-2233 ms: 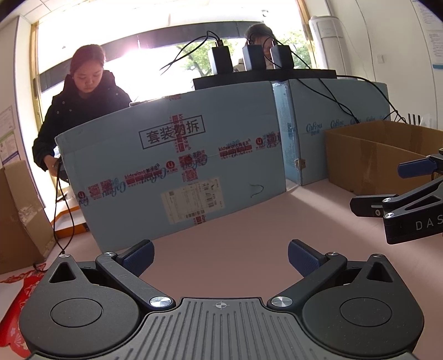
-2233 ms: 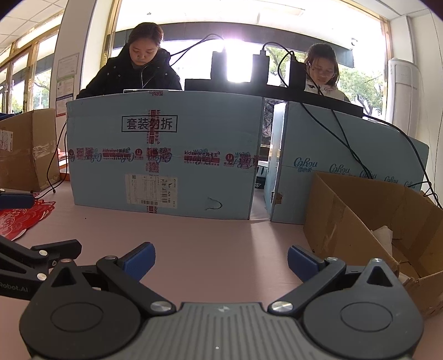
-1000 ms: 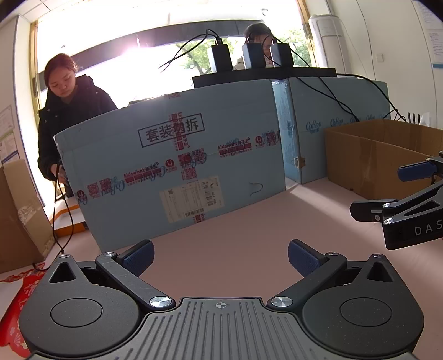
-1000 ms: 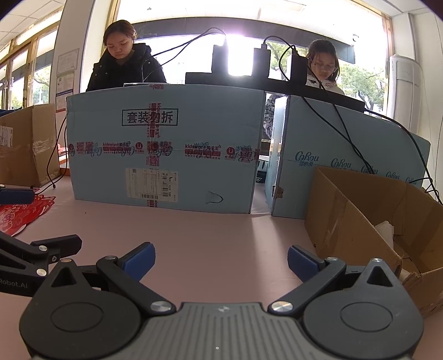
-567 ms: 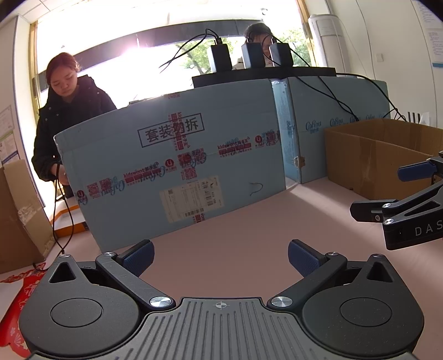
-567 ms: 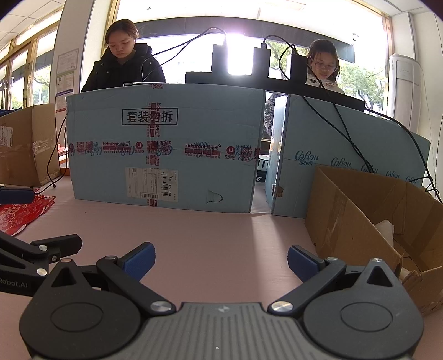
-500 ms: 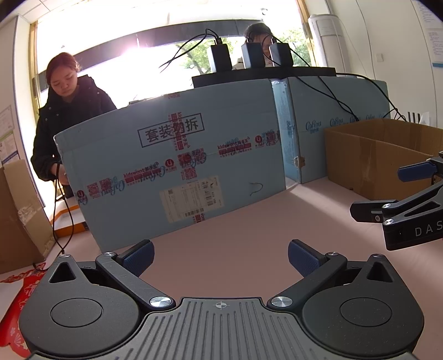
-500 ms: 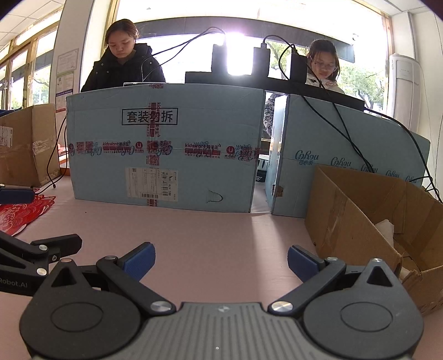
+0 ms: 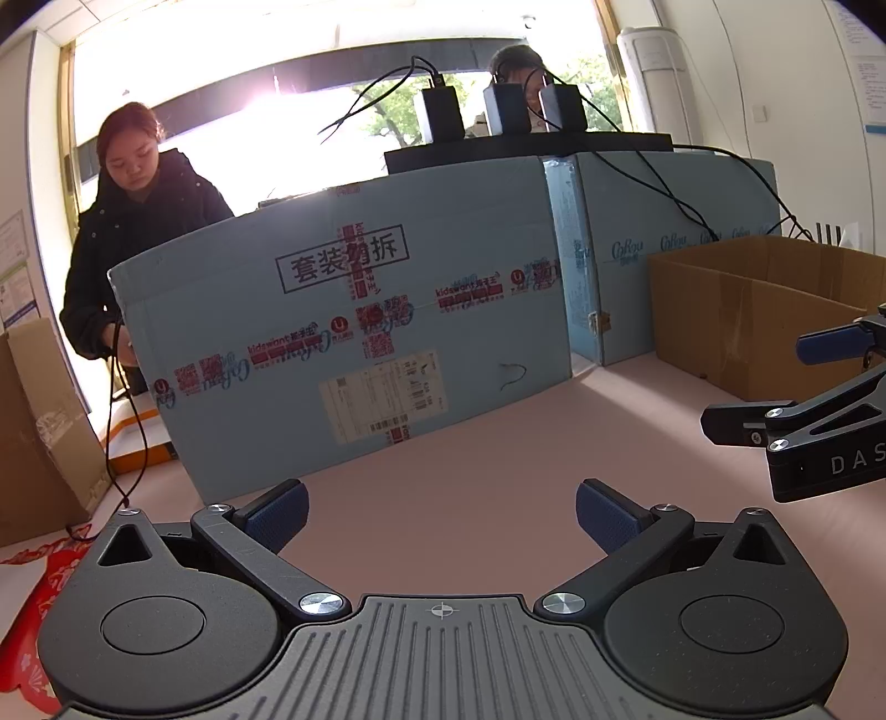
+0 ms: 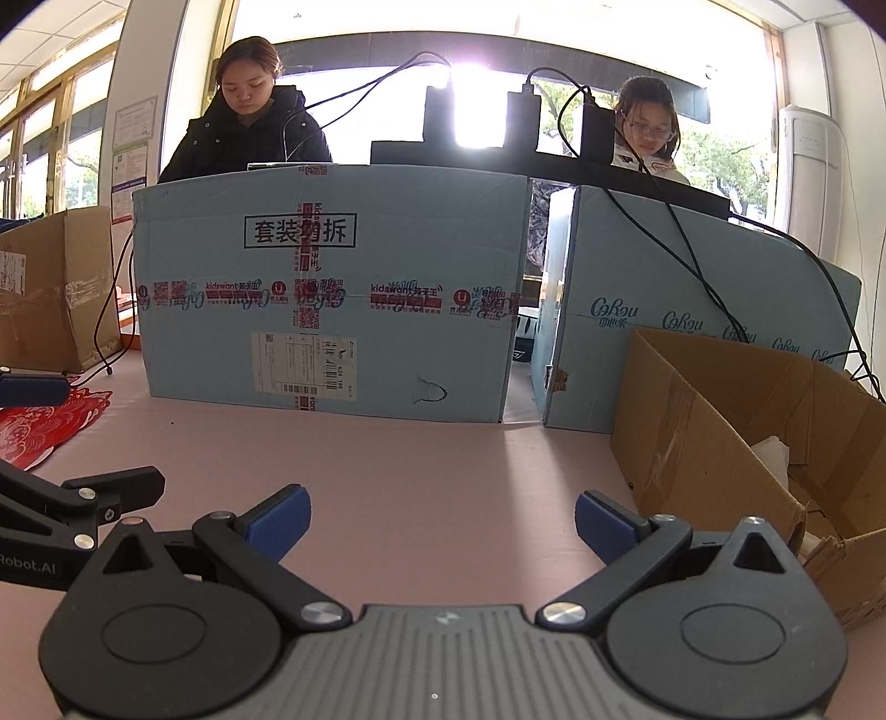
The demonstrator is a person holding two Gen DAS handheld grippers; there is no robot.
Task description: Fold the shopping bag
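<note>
Left wrist view: left tongs (image 9: 440,507) apart, empty.
Right tongs (image 10: 440,518): apart, empty.
Red shopping bag (image 10: 39,423): unfolded, untouched; folding not begun.

pink table (image 10: 443,465), blue cartons (image 10: 332,288), bright windows (image 10: 476,50), white walls (image 9: 775,83)

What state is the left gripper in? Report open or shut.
Open. The left gripper shows its blue pads set wide apart, only bare pink table between them.

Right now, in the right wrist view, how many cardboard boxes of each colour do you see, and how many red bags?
Light blue cardboard boxes: 2
Brown cardboard boxes: 2
Red patterned shopping bag: 1
Total: 5
</note>
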